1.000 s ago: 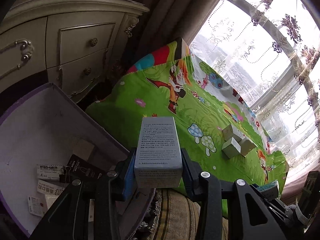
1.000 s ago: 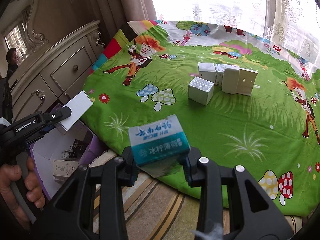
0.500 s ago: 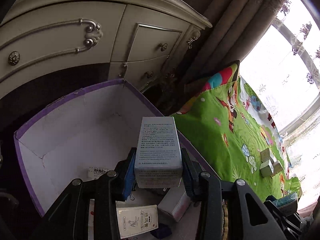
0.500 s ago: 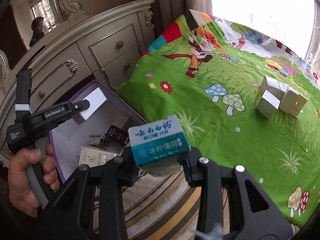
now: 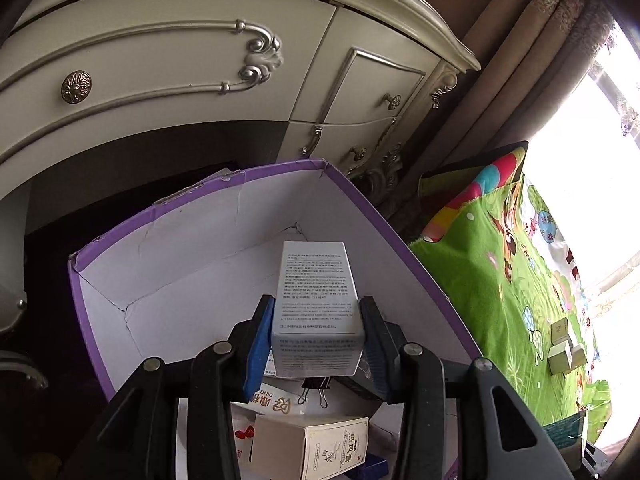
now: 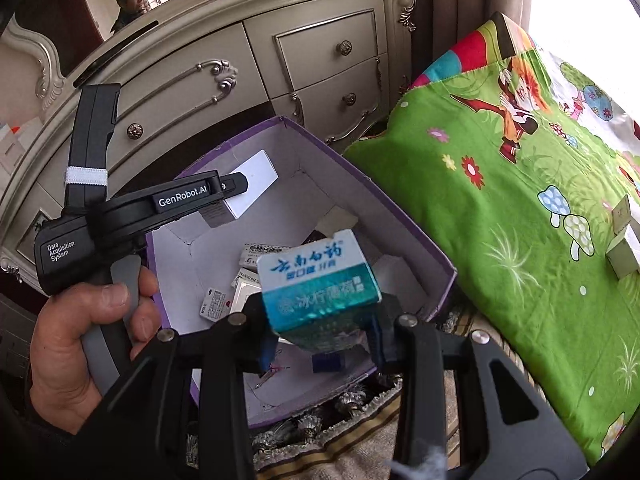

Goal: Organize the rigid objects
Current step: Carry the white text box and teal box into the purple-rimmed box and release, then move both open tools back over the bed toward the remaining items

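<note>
My left gripper [image 5: 316, 304] hangs over the open purple cardboard box [image 5: 200, 196], and its jaws are opening. A white printed carton [image 5: 316, 300] still stands between its blue pads, which have eased off its sides. In the right wrist view the left gripper [image 6: 224, 190] and that white carton [image 6: 252, 184] hover above the purple box [image 6: 400, 216], held by a person's hand [image 6: 80, 344]. My right gripper [image 6: 320, 316] is shut on a teal-and-white toothpaste carton [image 6: 316, 280] above the near side of the box.
Several small cartons [image 5: 312, 448] and a black binder clip [image 5: 316, 390] lie inside the box. A cream dresser [image 5: 160, 60] stands behind it. To the right a green cartoon mat [image 6: 520, 220] carries more small boxes [image 6: 624, 240]. A striped rug [image 6: 360, 440] lies underneath.
Both grippers swung left from the mat to the purple box. The left pads have parted slightly around the white carton. The right gripper keeps its hold on the teal carton.
</note>
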